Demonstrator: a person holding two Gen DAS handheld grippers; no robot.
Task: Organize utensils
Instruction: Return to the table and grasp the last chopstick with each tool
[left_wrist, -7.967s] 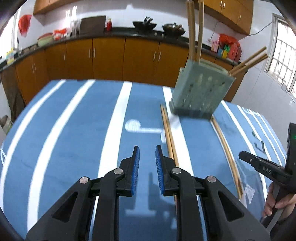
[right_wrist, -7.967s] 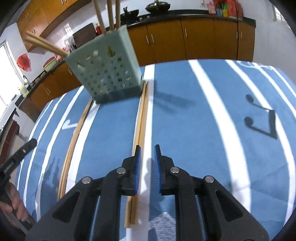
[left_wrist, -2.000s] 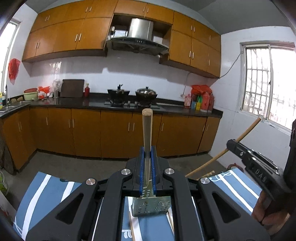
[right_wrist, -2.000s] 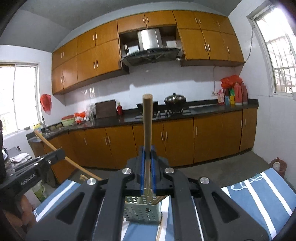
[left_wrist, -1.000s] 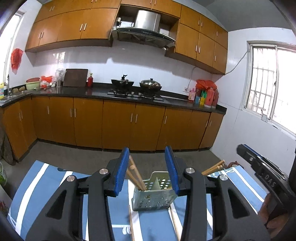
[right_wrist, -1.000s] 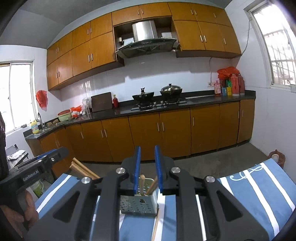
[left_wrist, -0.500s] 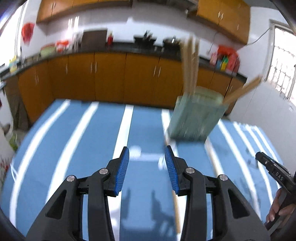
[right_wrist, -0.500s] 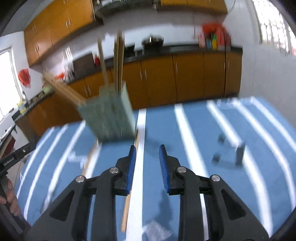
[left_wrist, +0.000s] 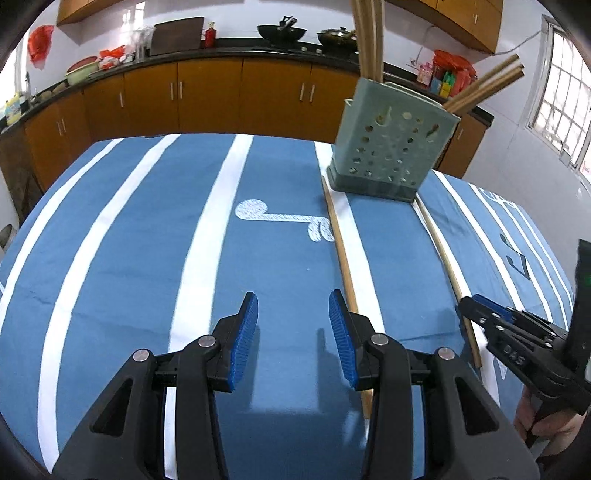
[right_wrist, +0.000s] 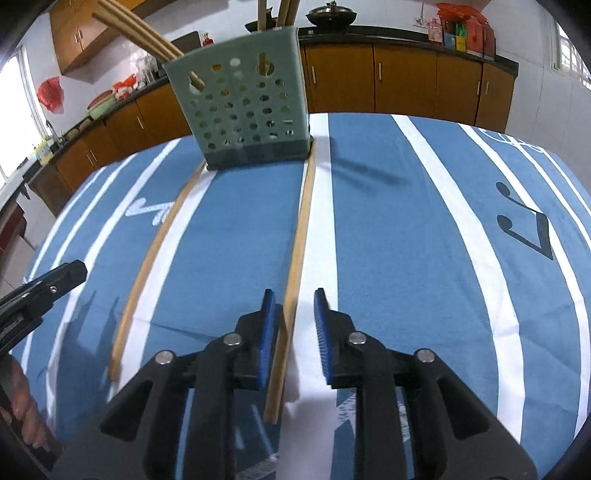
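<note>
Your left gripper (left_wrist: 292, 314) hangs above the blue cloth with white stripes (left_wrist: 122, 236), its blue pads (left_wrist: 246, 325) standing apart with nothing between them. One wooden chopstick (left_wrist: 341, 254) lies on the cloth just right of the right pad, running from near that pad to the far base of the utensil holder (left_wrist: 391, 147).

Your right gripper (right_wrist: 294, 306) points down at the table; its jaws have just been closing, yet there is a clear gap between the pads (right_wrist: 266, 325). A chopstick (right_wrist: 301, 236) lies on the white stripe and passes through that gap, close to the left pad; whether it touches that pad you cannot tell, and the right pad stands clear of it. Its far end reaches the right corner of the holder's base.

A second chopstick (right_wrist: 155, 243) lies further left in the right wrist view, also running from the holder toward you. In the left wrist view it is the one on the right (left_wrist: 443, 258), its near end beside your right gripper's tip (left_wrist: 476, 308).

The pale green perforated holder (right_wrist: 240, 103) stands upright at the far side of the table with several chopsticks already in it: some upright (left_wrist: 365, 40), a pair leaning outward (left_wrist: 487, 83). Behind it runs a row of wooden kitchen cabinets (left_wrist: 207, 96).
</note>
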